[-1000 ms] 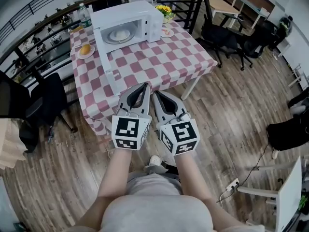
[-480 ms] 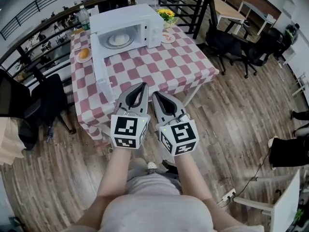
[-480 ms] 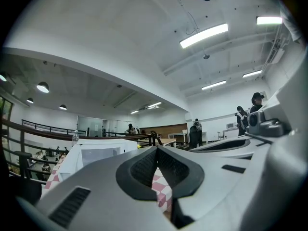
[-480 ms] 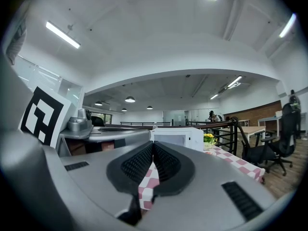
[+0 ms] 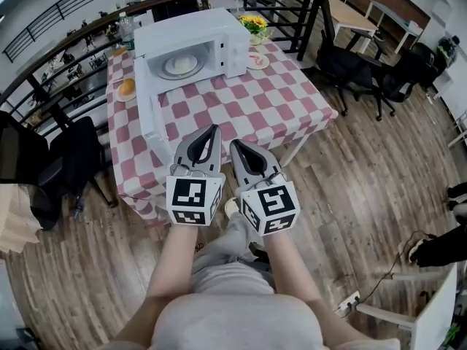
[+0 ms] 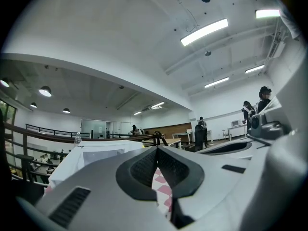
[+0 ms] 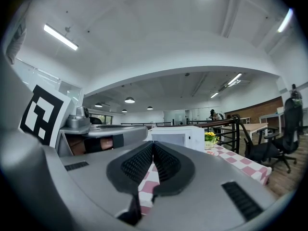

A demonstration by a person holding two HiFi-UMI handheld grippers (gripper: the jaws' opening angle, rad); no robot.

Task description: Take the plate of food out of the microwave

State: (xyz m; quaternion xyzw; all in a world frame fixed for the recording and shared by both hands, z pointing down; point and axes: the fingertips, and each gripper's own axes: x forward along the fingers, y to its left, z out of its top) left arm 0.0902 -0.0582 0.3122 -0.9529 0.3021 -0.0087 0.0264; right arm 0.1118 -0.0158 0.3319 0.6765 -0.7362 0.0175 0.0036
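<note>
Left gripper (image 5: 213, 129): held level in front of the person, pointing toward the table; jaws clenched tip to tip, nothing between them. In the left gripper view only checked cloth shows through the gap behind the tips.
Right gripper (image 5: 235, 144): just beside the left one, pointing the same way; jaws pressed together and empty. The right gripper view shows them meeting along one line.
Microwave (image 5: 191, 29): white, on the far part of the table, well apart from both grippers.
Door (image 5: 149, 109): swung fully open toward the near-left, so the cavity faces the person.
Plate of food (image 5: 180, 65): inside the microwave cavity, roughly centred on its floor; a pale mound sits on it. Neither gripper touches it.
Table (image 5: 248, 100): covered with a red-and-white checked cloth; both grippers are at its near edge.
Side plate (image 5: 126, 88): on the cloth left of the microwave, carrying an orange-brown item.
Small dish (image 5: 256, 60): on the cloth right of the microwave.
Flowers (image 5: 254, 22): yellow, at the far right corner of the table.
Bottle (image 5: 128, 28): upright behind the microwave, on the left.
Surroundings: dark railing (image 5: 87, 28) behind the table, black office chairs (image 5: 349, 64) on the right, wood-plank floor (image 5: 350, 195).
</note>
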